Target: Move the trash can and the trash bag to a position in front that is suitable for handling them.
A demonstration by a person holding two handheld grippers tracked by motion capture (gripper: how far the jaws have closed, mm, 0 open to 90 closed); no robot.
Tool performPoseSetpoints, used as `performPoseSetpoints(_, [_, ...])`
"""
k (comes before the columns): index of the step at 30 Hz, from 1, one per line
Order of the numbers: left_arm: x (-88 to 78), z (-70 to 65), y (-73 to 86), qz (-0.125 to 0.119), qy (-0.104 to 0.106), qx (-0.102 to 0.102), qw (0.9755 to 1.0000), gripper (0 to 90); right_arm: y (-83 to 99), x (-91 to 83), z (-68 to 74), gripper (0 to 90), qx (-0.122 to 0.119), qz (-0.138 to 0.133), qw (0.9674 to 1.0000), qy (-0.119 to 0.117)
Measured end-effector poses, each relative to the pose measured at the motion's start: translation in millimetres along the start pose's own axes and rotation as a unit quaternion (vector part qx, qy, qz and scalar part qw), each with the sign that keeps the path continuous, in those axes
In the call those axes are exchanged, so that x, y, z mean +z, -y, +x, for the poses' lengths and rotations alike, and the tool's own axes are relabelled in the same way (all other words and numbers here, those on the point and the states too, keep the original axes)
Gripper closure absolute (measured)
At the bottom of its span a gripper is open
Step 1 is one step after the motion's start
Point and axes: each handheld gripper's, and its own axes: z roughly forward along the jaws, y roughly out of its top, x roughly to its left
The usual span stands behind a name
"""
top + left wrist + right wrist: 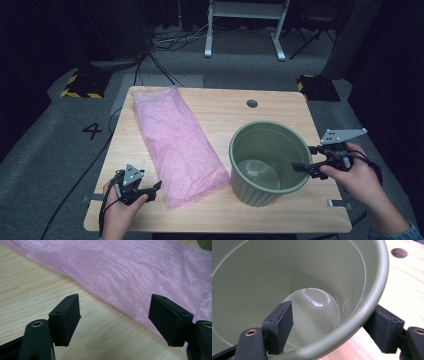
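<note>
A long pink plastic bag [175, 145] lies flat and slanted on the left half of the wooden table [220, 107]. A green ribbed pot [255, 192] stands upright at the right, with nothing inside. My left gripper [155, 189] rests near the front left corner, open, and its jaws point at the bag's near edge [125, 272] without touching it. My right gripper [302, 158] is open and straddles the pot's right rim [372, 300], one jaw inside and one outside. In the right gripper view a gap shows between the inner jaw and the wall.
A round hole [252, 103] sits in the tabletop behind the pot. Bare wood [30, 290] lies under the left gripper. Beyond the table, cables [165, 40] trail over the grey floor, a white frame [245, 25] stands at the back, and striped floor blocks [80, 87] flank it.
</note>
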Motion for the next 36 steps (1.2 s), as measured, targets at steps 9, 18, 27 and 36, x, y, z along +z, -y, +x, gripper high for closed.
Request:
performPoseSetpoints(9, [16.3, 20.4, -8.9, 0.012, -0.011, -0.026, 0.9995, 26.0, 4.7, -3.6, 25.5, 25.9, -0.037, 0.017, 0.9987, -0.031])
performPoseSetpoints(18, [45.8, 33.0, -12.7, 0.036, -0.025, -0.063, 0.9971, 26.2, 2.1, 13.0, 48.7, 23.5, -0.079, 0.018, 0.9948, -0.062])
performPoseSetpoints(27, [59.6, 34.8, -17.4, 0.037, -0.035, -0.075, 0.9959, 26.4, -5.7, 26.5, 49.7, 28.1, -0.067, -0.009, 0.9959, -0.061])
performPoseSetpoints(36, [62.1, 43.6, -22.4, 0.035, -0.051, -0.085, 0.9944, 27.2, -15.8, 37.4, 47.0, 26.6, -0.076, -0.016, 0.9949, -0.065])
